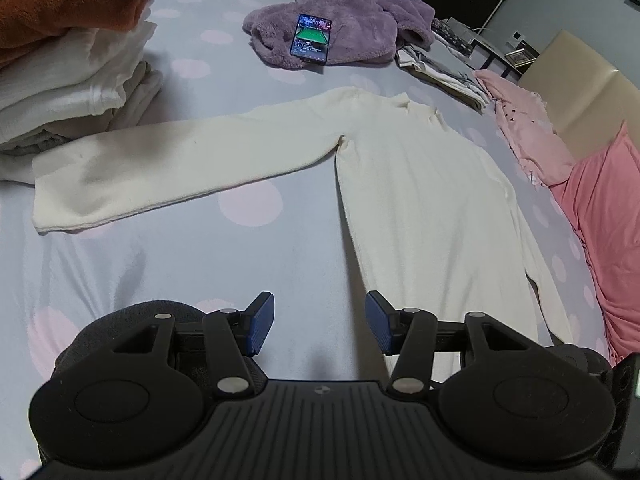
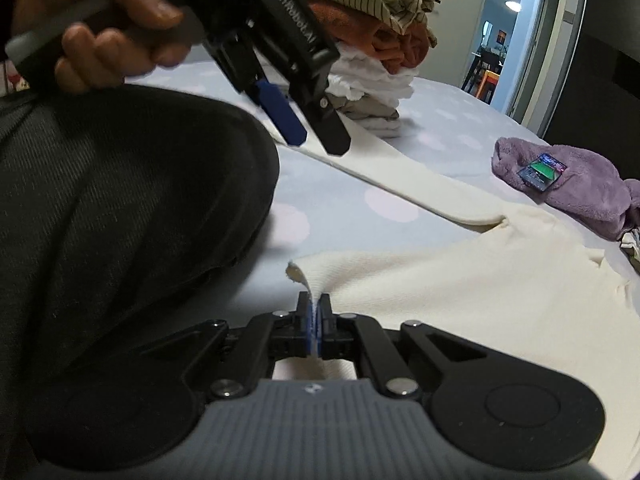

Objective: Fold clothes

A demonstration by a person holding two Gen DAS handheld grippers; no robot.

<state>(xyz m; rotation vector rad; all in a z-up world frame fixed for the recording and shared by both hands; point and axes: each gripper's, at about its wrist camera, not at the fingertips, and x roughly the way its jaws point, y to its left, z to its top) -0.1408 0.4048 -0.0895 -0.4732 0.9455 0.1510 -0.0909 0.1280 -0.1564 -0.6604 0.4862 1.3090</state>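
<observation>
A cream long-sleeved sweater [image 1: 420,184] lies flat on the dotted bedsheet [image 1: 200,264], one sleeve [image 1: 160,168] stretched out to the left. My left gripper [image 1: 320,320] hovers open just above the sheet beside the sweater's bottom hem, with nothing between its blue pads. In the right wrist view my right gripper [image 2: 314,326] is shut on the sweater [image 2: 460,288] at its hem corner, and a fold of cream fabric stands up between the pads. The left gripper [image 2: 316,136] shows there too, held by a hand [image 2: 100,32] above the sleeve.
A stack of folded clothes [image 1: 68,60] stands at the back left. A purple fleece garment [image 1: 340,32] with a lit phone [image 1: 312,39] on it lies at the back. Pink bedding [image 1: 600,208] lies on the right. A person's dark-trousered knee [image 2: 120,200] rests on the bed.
</observation>
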